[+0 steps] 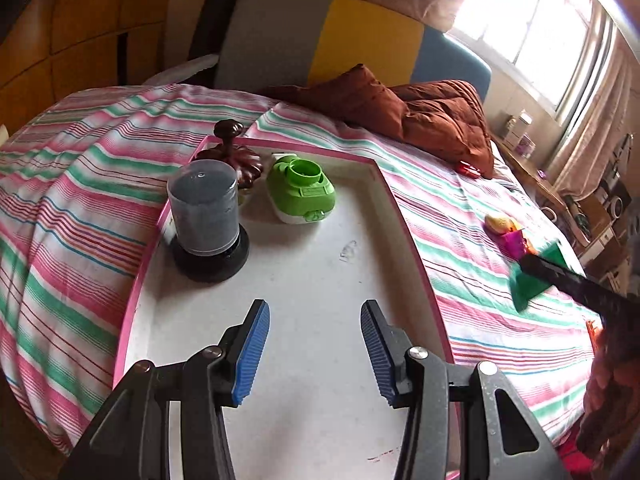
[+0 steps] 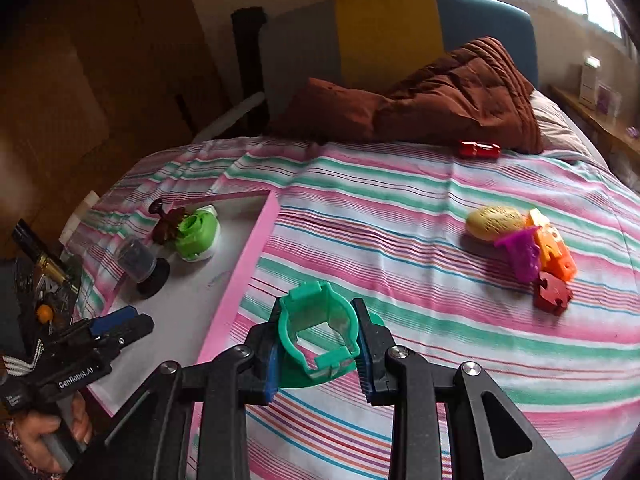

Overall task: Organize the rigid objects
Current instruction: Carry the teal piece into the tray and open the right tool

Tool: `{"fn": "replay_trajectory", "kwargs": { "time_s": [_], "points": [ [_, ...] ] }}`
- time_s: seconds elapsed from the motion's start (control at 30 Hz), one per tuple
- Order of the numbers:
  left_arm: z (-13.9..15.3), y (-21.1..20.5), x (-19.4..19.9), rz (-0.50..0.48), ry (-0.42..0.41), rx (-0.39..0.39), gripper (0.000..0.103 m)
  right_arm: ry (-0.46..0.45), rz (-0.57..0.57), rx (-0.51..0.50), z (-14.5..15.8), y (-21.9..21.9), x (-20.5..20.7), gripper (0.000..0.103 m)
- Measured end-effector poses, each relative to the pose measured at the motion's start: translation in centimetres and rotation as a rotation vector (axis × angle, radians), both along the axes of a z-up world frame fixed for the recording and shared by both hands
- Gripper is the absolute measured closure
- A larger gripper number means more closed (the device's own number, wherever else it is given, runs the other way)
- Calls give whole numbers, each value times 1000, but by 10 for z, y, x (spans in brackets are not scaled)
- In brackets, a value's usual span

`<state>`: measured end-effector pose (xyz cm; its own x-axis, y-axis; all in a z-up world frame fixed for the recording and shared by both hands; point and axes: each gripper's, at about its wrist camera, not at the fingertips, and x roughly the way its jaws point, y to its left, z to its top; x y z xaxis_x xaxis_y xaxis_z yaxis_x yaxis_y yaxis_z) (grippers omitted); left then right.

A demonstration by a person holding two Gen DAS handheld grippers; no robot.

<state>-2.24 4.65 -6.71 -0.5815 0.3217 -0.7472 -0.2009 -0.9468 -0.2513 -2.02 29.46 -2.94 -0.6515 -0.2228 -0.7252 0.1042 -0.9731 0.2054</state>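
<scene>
Right gripper (image 2: 318,344) is clamped on the teal plastic ring (image 2: 316,330), just right of the pink-rimmed tray (image 2: 240,276). Left gripper (image 1: 315,350) hangs over that tray, jaws spread and holding nothing.

Both wrist views look down the bed toward the headboard (image 1: 320,36), sharing the pink tray (image 2: 240,276).

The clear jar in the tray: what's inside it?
The clear jar looks filled with something dark grey. What it is cannot be told. It stands upside down on its black lid.
</scene>
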Motion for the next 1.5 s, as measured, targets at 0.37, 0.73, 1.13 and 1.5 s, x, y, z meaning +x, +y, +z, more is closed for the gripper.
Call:
{"fn": "replay_trajectory", "kwargs": {
  "time_s": [0.37,0.73,1.13,1.5],
  "points": [
    [-2,-17,3,9,-22,55,55,18,258,77,10,-75,-57,73],
    [-4,-31,8,39,-30,49,55,81,562,381,-12,-144,-98,72],
    [-6,-28,10,16,-35,54,55,112,447,327,-12,-124,-114,49],
    [-3,-15,15,-14,-24,58,55,17,177,145,-8,-80,-64,33]
  ]
}}
